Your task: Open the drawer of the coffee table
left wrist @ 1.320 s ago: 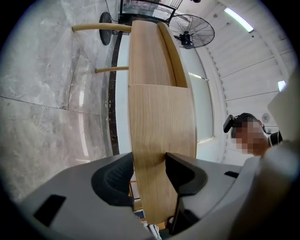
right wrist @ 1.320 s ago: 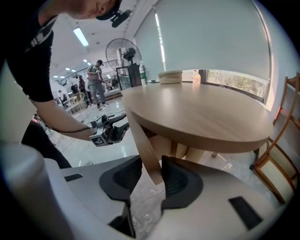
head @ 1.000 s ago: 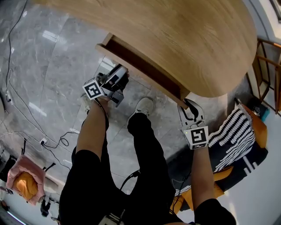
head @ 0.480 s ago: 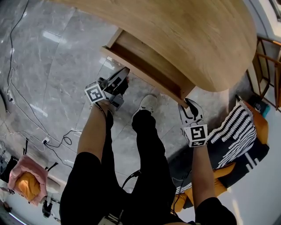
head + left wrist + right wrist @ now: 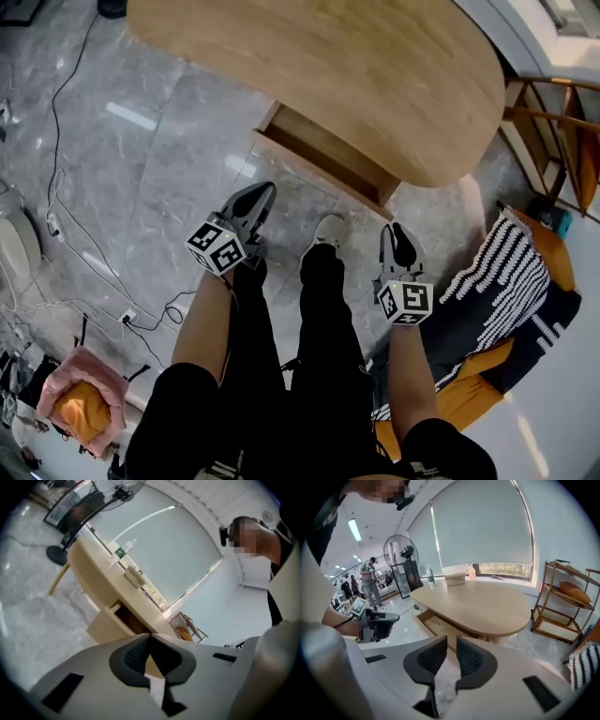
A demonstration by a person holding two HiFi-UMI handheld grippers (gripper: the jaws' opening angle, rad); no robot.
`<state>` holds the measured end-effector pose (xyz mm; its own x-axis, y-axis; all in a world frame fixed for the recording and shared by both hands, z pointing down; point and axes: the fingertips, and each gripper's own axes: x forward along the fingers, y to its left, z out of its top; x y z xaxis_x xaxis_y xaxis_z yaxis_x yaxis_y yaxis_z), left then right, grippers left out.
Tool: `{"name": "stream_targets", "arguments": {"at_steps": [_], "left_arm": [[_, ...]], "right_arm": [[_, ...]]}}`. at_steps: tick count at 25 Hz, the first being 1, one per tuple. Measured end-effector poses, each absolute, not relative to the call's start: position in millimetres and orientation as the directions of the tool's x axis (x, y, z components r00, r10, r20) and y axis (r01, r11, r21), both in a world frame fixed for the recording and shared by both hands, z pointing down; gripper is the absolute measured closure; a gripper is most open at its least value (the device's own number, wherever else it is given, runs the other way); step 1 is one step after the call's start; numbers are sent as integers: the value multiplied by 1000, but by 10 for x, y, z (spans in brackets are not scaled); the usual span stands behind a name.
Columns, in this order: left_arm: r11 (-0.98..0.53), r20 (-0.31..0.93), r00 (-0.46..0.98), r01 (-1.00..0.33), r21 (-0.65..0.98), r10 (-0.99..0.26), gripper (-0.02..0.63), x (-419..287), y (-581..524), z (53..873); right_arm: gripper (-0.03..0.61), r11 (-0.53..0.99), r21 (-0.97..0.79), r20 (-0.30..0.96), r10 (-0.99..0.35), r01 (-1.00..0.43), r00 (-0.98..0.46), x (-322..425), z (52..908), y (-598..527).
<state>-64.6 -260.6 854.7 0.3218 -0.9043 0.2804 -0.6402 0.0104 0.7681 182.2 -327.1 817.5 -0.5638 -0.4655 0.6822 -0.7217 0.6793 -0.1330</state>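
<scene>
Jutting from the table's [image 5: 375, 84] near edge, the open drawer [image 5: 321, 152] lies ahead, its front running across both grippers. The left gripper [image 5: 255, 197] is pinched closed and empty. The right gripper [image 5: 395, 232], nearer a drawer corner, has just been closing, nothing between.

Pale wooden drawer [image 5: 323, 157] stands pulled out, perhaps halfway, beneath the oval coffee table [image 5: 328, 75].

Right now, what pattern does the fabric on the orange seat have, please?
Black-and-white zigzag stripes on the fabric; head view best.
</scene>
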Motion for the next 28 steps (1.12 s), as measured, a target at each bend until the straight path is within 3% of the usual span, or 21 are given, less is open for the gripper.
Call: {"name": "stream_targets", "arguments": {"at_steps": [6, 11, 21, 28], "left_arm": [[29, 326, 180, -838, 546, -928, 595, -1103, -2785, 6761], [17, 329, 94, -948, 318, -939, 594, -1231, -2799, 5064], [87, 213, -63, -990, 108, -975, 594, -1119, -2472, 2062], [132, 139, -119, -988, 85, -983, 594, -712, -1881, 948]], "right_arm": [[561, 616, -124, 545, -613, -778, -572, 1292, 6753, -3529], [562, 606, -149, 412, -681, -782, -606, 1076, 5240, -3613], [565, 622, -104, 217, -748, -776, -628, 1035, 2539, -3454], [565, 668, -11, 9, -744, -744, -668, 1326, 983, -3135]]}}
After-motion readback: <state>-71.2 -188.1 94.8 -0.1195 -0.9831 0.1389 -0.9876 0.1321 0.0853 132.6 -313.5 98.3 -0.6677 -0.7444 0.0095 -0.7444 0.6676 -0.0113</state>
